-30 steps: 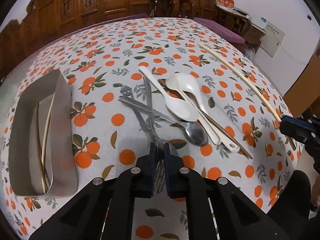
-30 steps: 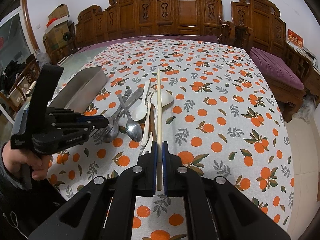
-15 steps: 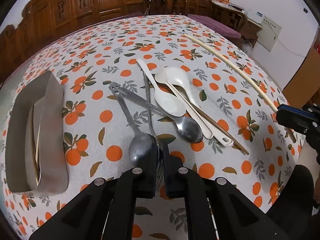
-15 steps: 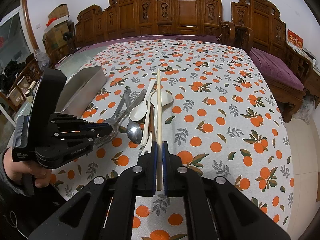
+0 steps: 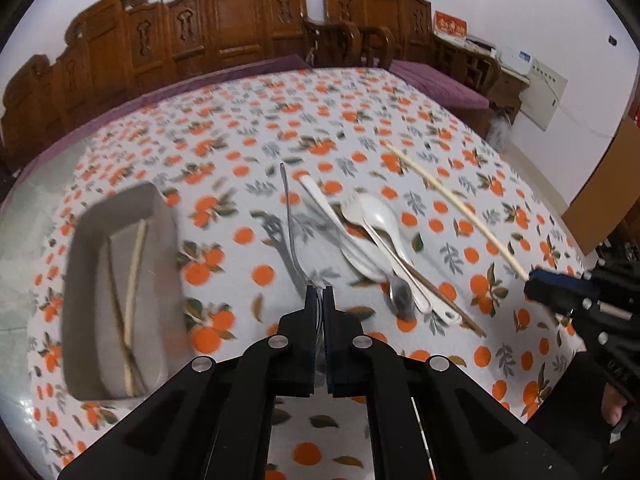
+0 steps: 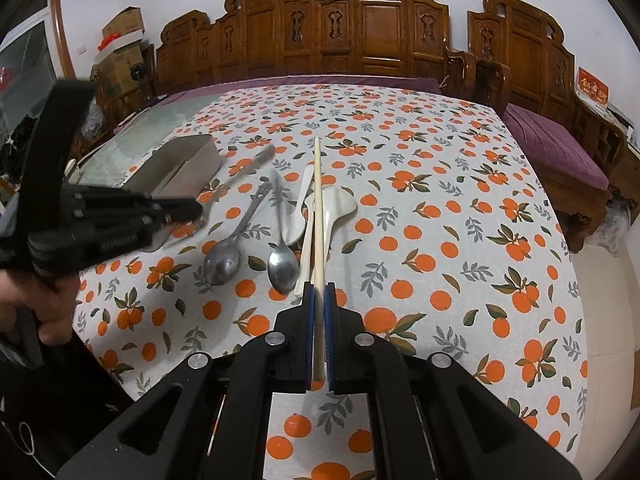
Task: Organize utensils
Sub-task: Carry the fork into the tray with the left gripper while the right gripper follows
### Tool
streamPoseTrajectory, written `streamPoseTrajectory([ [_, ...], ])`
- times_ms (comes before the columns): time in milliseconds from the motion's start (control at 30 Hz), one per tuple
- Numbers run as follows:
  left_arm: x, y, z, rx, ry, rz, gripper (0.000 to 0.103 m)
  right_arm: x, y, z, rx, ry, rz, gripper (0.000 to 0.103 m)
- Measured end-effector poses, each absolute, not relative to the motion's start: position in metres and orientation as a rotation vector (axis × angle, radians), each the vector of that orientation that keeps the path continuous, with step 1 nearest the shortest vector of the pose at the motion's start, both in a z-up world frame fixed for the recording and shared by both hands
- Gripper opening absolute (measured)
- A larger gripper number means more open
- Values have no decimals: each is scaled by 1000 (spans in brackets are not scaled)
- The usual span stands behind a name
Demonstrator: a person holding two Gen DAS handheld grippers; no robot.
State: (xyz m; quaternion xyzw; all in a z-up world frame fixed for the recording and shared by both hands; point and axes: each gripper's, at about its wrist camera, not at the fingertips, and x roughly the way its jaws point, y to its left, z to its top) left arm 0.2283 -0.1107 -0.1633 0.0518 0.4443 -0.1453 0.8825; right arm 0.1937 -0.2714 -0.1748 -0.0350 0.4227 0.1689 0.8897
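Lifting a metal fork [image 5: 291, 232] pinched by its tines in my left tool [image 5: 319, 300], my right tool [image 6: 319, 296] clamping a pale chopstick [image 6: 317, 216], I judge the steel tray [image 5: 160, 216] at frame left comes next.

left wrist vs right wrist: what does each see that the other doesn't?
Left wrist only: the inside of the metal tray, with chopsticks lying in it, and the fork shut in the left gripper.

Right wrist only: a hand holding the left gripper, and the bowls of two metal spoons.

Both: white plastic spoons, and the right gripper shut on a pale chopstick.
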Motion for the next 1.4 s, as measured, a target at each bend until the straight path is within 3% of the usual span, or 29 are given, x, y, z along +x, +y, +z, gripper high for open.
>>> streamPoseTrajectory([
  [500,225,-41,-135,66,892,-242,2,203,-217,-158,-125,846,402,6],
  [1400,261,54,-194,7,1021,-127,2,235,-114,-158,-174,860,507,6],
])
